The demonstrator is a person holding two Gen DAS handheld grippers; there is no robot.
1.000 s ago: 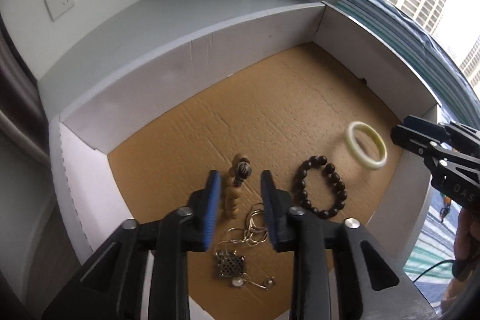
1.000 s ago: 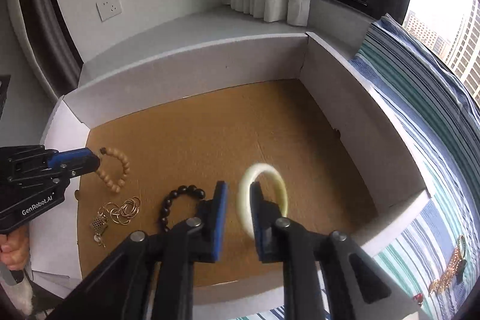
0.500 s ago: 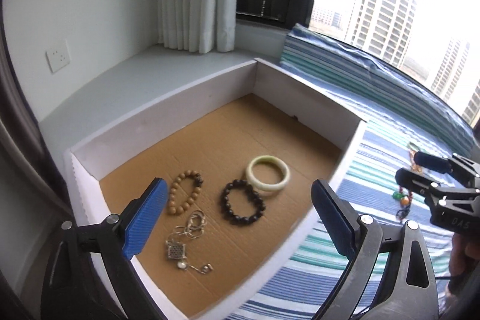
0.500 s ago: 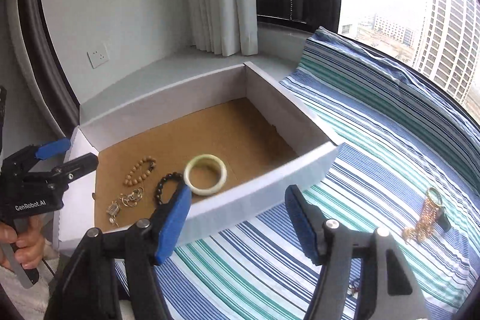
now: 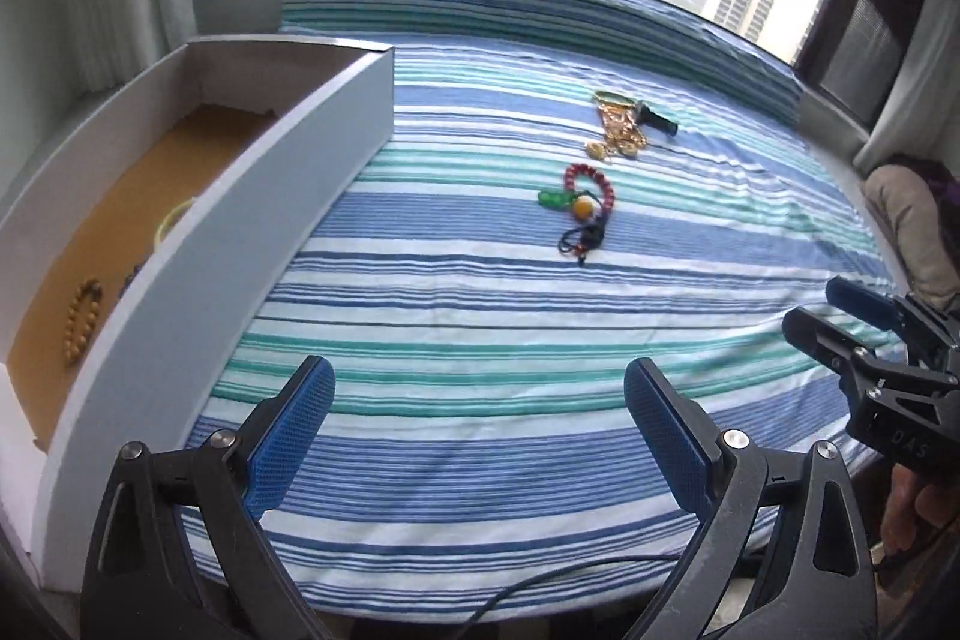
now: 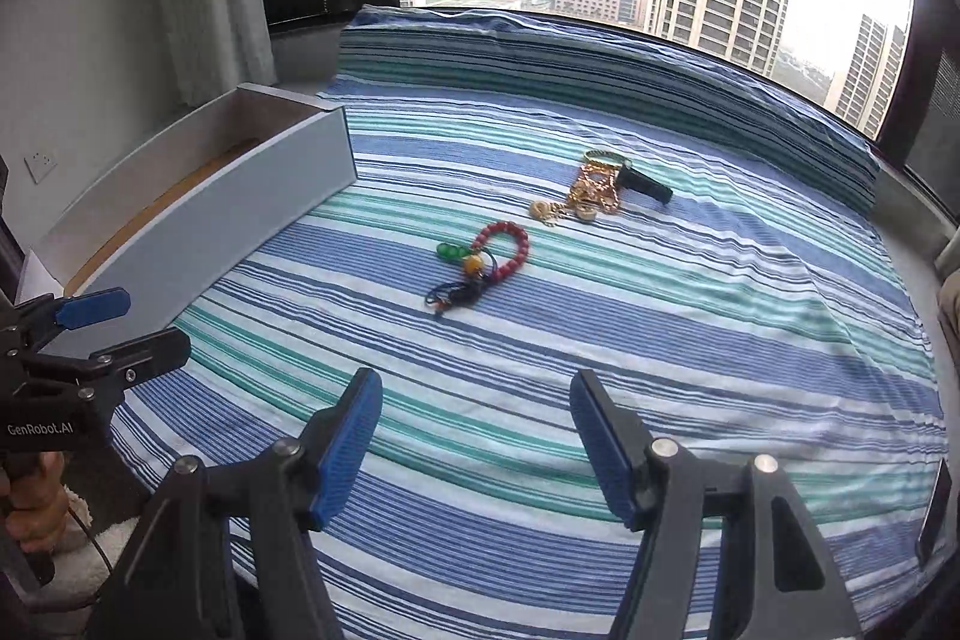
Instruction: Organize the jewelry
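My left gripper (image 5: pixel 480 376) stands wide open over the striped cloth (image 5: pixel 480 316), with nothing between its blue pads. My right gripper (image 6: pixel 477 388) is also open and empty, and its tips (image 5: pixel 840 316) show at the right edge of the left wrist view. Ahead on the cloth lies a red bead bracelet (image 6: pixel 504 250) with green and orange charms and a dark cord. Beyond it is a heap of gold chains (image 6: pixel 591 196). The white cardboard box (image 5: pixel 240 220) at the left holds a tan bead bracelet (image 5: pixel 84 319) and a pale bangle (image 5: pixel 171 220), half hidden by its wall.
A small black object (image 6: pixel 648 184) lies against the gold chains. A striped bolster (image 6: pixel 600 58) runs along the window behind the cloth. A hand (image 6: pixel 30 496) holds the left gripper's handle at the lower left. A cable (image 5: pixel 540 586) hangs at the cloth's near edge.
Both grippers opened inside the box, leaving the tan bracelet and the pale bangle there. Both then swung right, out of the box, to above the striped cloth.
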